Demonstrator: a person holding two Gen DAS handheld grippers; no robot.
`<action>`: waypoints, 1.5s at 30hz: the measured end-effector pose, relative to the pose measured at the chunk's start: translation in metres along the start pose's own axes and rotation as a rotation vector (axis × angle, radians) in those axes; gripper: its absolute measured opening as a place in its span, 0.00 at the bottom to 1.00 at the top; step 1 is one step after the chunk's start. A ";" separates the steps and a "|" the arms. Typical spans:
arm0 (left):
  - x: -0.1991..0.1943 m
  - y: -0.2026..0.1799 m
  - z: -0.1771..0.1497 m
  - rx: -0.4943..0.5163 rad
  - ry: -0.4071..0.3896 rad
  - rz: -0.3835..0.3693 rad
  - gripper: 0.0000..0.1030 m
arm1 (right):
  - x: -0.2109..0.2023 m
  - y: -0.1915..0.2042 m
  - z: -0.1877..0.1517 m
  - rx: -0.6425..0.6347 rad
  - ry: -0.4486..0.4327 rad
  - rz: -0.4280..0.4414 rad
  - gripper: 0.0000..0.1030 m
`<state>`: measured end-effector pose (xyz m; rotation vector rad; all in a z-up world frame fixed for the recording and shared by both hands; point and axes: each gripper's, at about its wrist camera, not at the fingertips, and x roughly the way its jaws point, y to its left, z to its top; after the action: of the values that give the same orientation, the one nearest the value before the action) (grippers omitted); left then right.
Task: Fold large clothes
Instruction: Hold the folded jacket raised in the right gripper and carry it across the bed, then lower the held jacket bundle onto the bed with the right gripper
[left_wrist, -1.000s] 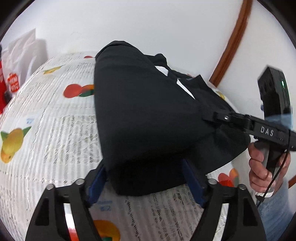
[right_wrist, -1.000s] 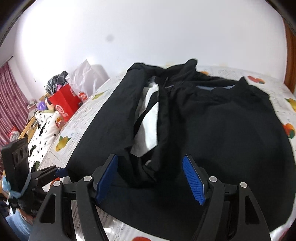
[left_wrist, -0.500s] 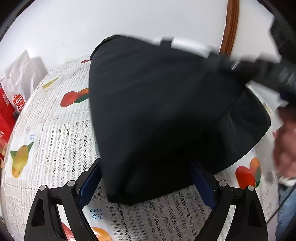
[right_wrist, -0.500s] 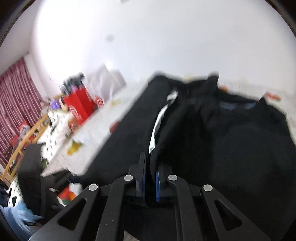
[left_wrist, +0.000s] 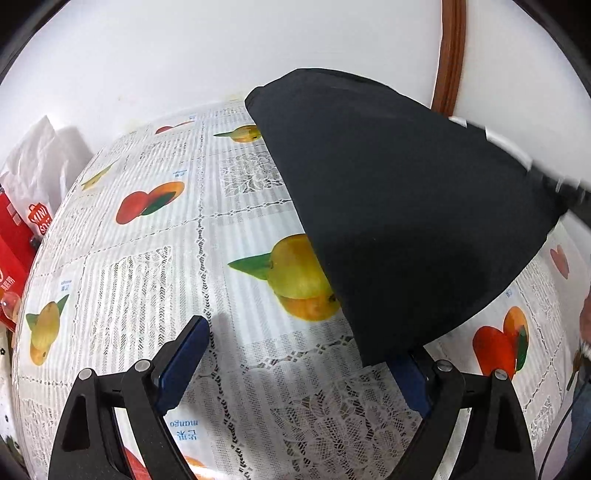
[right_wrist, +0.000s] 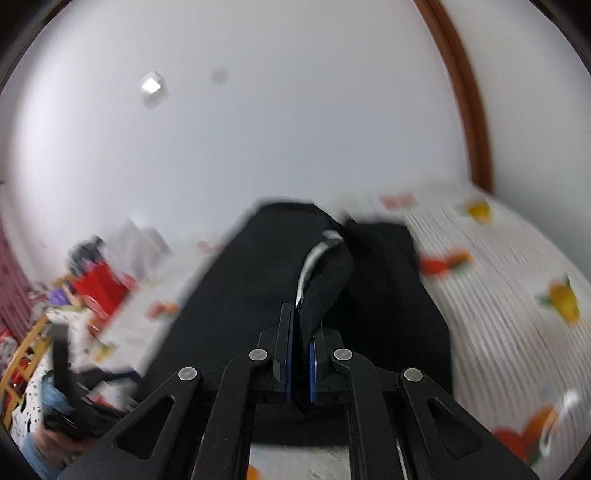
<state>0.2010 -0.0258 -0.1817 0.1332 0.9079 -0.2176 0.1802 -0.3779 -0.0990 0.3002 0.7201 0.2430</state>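
A large black garment (left_wrist: 399, 206) hangs lifted off the fruit-print tablecloth (left_wrist: 155, 258), stretched up to the right. My left gripper (left_wrist: 299, 365) is open; the cloth's lower corner drapes over its right finger (left_wrist: 410, 384) and the left finger stands free. In the right wrist view my right gripper (right_wrist: 299, 339) is shut on a bunched fold of the black garment (right_wrist: 258, 288), which shows a white strip (right_wrist: 314, 258) inside. The right wrist view is motion-blurred.
A white bag (left_wrist: 40, 162) and a red bag (left_wrist: 18, 229) stand at the table's left end. A brown door frame (left_wrist: 448, 55) runs up the white wall. A wooden chair (right_wrist: 26, 350) and clutter lie off the table's left side.
My right gripper shut on the garment's fold and lifted it up and to the right. The cloth slid off the table's left part, uncovering the mango print. My left gripper stayed open.
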 end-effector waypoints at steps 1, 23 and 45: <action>0.000 0.000 0.001 -0.003 0.001 -0.007 0.87 | 0.003 -0.005 -0.005 0.008 0.031 -0.008 0.08; 0.013 -0.045 0.011 0.026 0.022 -0.008 0.90 | 0.009 0.012 0.034 -0.116 -0.027 0.036 0.06; 0.019 -0.062 0.024 0.031 0.018 -0.028 0.88 | 0.021 -0.025 0.027 -0.015 0.043 -0.080 0.06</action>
<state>0.2154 -0.0935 -0.1832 0.1518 0.9253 -0.2572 0.2164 -0.3997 -0.1015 0.2523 0.7707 0.1796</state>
